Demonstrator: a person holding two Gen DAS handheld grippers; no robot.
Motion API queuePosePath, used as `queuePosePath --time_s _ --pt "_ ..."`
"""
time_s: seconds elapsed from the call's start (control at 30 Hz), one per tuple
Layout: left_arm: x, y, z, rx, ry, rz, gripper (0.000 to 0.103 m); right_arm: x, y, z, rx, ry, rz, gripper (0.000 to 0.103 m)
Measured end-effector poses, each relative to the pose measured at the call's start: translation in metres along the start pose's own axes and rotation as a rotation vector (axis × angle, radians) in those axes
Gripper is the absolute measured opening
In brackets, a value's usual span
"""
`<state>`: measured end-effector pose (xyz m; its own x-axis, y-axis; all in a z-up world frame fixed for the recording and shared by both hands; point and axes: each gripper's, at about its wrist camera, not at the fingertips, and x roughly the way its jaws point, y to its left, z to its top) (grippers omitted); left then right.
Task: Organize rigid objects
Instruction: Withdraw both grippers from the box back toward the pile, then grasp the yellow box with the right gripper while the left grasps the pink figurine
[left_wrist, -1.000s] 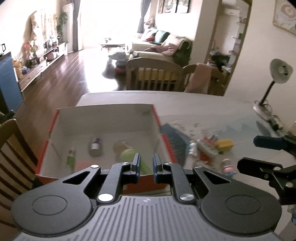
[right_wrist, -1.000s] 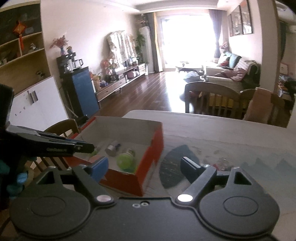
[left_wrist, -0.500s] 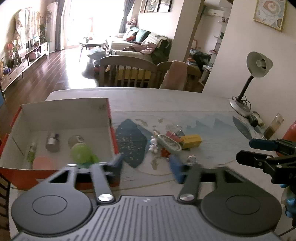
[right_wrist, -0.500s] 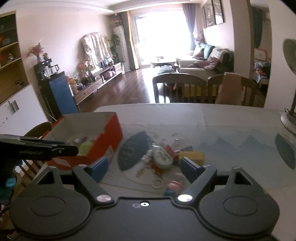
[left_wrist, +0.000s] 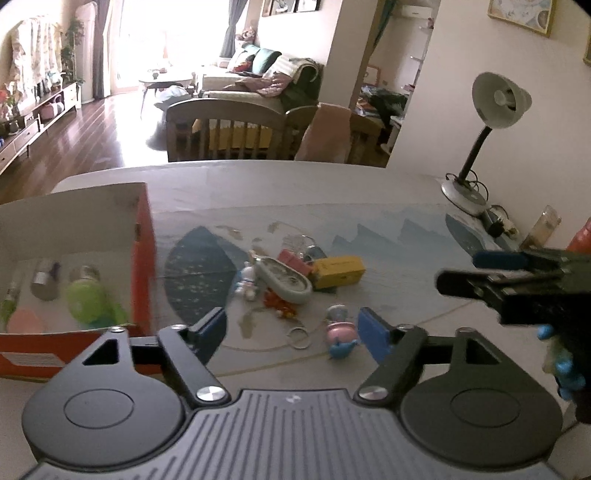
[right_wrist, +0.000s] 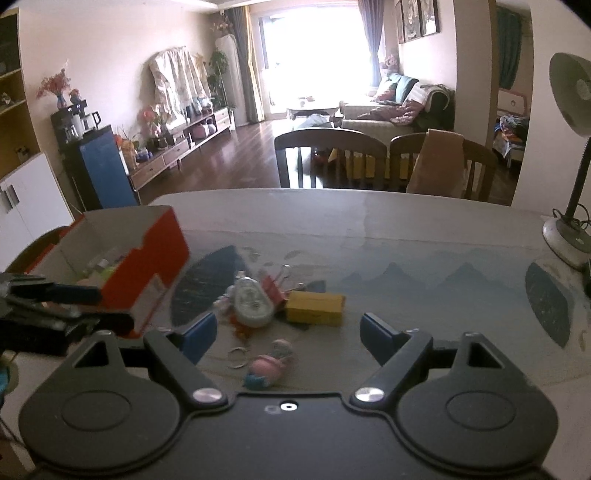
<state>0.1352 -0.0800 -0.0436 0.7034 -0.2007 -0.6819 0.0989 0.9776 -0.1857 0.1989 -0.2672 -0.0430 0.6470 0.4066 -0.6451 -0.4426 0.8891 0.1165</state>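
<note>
A heap of small rigid things lies on the table mat: a yellow box (left_wrist: 338, 271) (right_wrist: 314, 307), a pale oval case (left_wrist: 284, 279) (right_wrist: 253, 301), a red clip (right_wrist: 274, 289), a metal ring (left_wrist: 298, 335) and a pink figure (left_wrist: 340, 329) (right_wrist: 267, 365). An orange box (left_wrist: 144, 254) (right_wrist: 147, 271) at the left holds a green bottle (left_wrist: 88, 301), a silver cylinder (left_wrist: 45, 282) and a pink piece (left_wrist: 24, 320). My left gripper (left_wrist: 291, 326) hangs above the heap's near side with its jaws opening and nothing between them. My right gripper (right_wrist: 286, 332) stands open and empty above the pink figure.
A desk lamp (left_wrist: 487, 122) (right_wrist: 570, 155) stands at the table's right end, with a cable and small items beside its base. Wooden chairs (right_wrist: 328, 158) line the far edge. The table runs bare beyond the heap.
Both grippers swung rightward from above the orange box to the heap. The left gripper, shut a second ago, has spread its jaws wide. The right stayed open.
</note>
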Motion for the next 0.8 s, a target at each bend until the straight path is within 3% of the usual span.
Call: queuePosePath --time_s 0.33,0.57,0.8 --pt "0.045 -0.036 -0.009 0.004 0.015 0.012 0.085 0.069 -0.029 0.015 -0.013 0.106 0.033 0.084" --pt "0.081 -0.050 -0.016 0.017 0.044 0.043 0.100 0.114 -0.036 0.019 -0.023 0.182 0.036 0.084" --pt "0.111 -0.055 -0.022 0.019 0.050 0.091 0.101 0.156 -0.035 0.021 -0.056 0.250 0.028 0.083"
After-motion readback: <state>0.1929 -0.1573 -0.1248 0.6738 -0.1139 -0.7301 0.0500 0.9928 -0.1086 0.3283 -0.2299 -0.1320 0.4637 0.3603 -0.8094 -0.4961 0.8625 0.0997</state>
